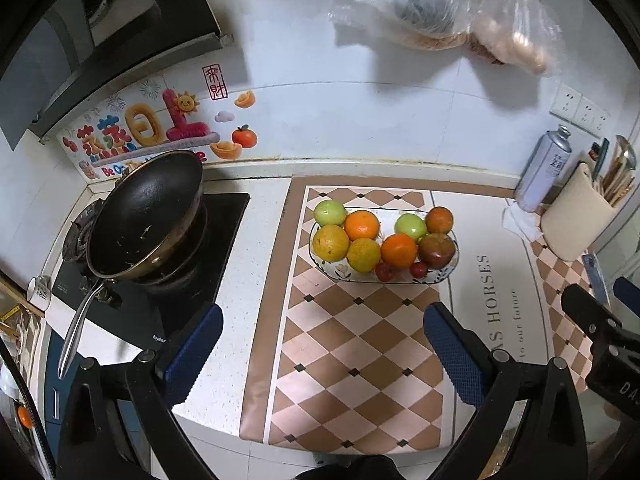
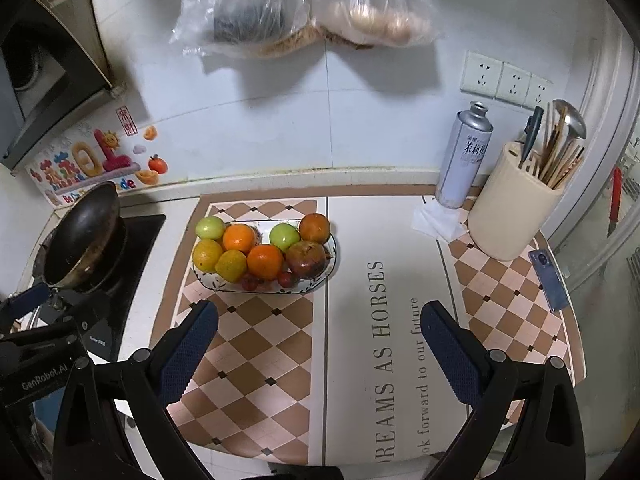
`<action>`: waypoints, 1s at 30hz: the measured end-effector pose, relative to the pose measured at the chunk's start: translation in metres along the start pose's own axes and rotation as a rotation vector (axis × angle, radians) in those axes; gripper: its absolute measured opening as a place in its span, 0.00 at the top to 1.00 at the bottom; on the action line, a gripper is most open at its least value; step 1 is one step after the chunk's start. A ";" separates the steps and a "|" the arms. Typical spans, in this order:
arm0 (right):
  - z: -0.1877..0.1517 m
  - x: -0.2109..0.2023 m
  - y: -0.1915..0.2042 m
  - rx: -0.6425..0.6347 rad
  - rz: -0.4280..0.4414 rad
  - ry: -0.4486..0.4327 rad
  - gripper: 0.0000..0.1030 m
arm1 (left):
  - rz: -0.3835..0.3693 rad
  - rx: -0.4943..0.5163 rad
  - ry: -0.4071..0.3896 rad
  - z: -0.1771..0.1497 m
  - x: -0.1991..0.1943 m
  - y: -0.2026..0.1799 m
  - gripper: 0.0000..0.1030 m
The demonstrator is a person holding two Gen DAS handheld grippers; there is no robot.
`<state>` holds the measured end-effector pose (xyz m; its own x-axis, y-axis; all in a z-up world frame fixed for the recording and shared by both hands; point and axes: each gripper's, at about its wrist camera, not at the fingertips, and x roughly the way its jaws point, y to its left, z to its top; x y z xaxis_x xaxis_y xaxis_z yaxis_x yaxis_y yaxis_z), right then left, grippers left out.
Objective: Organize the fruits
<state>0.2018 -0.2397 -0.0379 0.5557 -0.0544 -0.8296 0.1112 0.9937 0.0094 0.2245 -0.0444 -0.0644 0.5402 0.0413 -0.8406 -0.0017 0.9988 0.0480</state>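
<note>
Counter mat [image 2: 360,320], checkered with a text panel, spans the worktop. Wok [image 1: 148,216] on the stove at 9 o'clock of the fruit plate [image 1: 400,278], well apart. Plate sits on the mat's checkered part, piled with 2 green, 3 orange, 2 yellow fruits, 1 dark red fruit and 2 small red ones. Utensil holder [image 2: 508,220] and spray can [image 2: 464,152] at 3 o'clock. Left gripper [image 1: 320,344] spread wide, nothing between. Right gripper [image 2: 320,344] likewise spread, empty. Bare mat lies between both and the plate.
</note>
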 end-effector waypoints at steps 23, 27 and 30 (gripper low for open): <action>0.011 0.008 0.004 -0.026 0.003 0.027 0.00 | -0.028 -0.012 0.017 0.012 0.006 -0.002 0.00; 0.011 0.005 0.002 -0.027 -0.003 0.023 0.00 | -0.029 -0.011 0.014 0.010 0.004 -0.003 0.00; 0.010 0.004 -0.001 -0.024 -0.005 0.024 0.00 | -0.029 -0.007 0.009 0.009 0.002 -0.004 0.00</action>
<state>0.2123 -0.2421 -0.0358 0.5353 -0.0576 -0.8427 0.0945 0.9955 -0.0080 0.2331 -0.0482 -0.0610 0.5322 0.0128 -0.8465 0.0077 0.9998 0.0199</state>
